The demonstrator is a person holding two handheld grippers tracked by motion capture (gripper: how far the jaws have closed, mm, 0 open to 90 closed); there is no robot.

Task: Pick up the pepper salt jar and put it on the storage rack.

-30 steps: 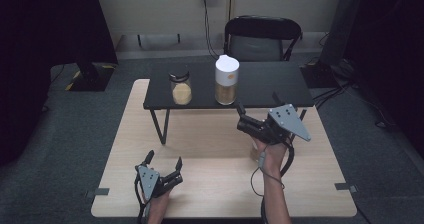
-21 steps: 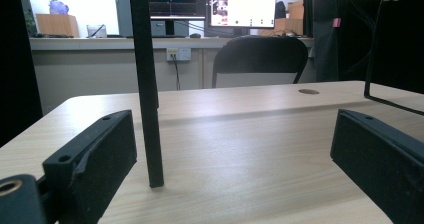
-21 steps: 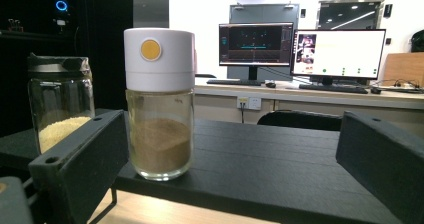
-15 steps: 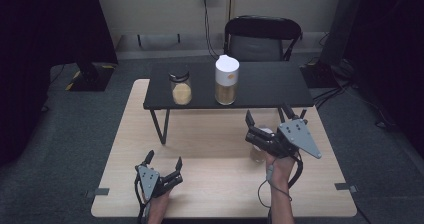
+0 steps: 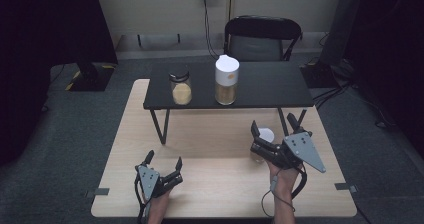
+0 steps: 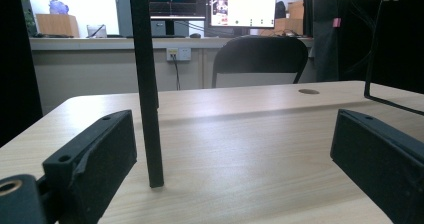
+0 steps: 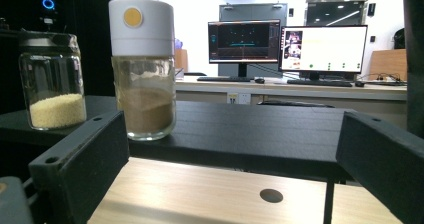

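A flat black shelf (image 5: 260, 86) on thin metal legs stands on the far half of a pale wood-grain table (image 5: 210, 189), and everything else sits by that shelf. On its left half stands a short clear glass jar (image 5: 181, 86) with a dark lid, holding pale yellow grains in its lower part. Just to the right of the jar, apart from it, stands a taller round shaker (image 5: 226, 80), its lower part clear glass with brown powder, its upper part a smooth white cap bearing a small orange dot. The right gripper (image 5: 276, 129) hovers in front of the shelf's right end, its blocky matte black jaws spread wide with nothing between them; a grey three-cornered plate rides on its top. A small white round thing (image 5: 265, 134) shows just beside it, too hidden to name. The left gripper (image 5: 164, 161) sits near the table's near edge, well in front of the shelf's left leg, jaws wide and empty.
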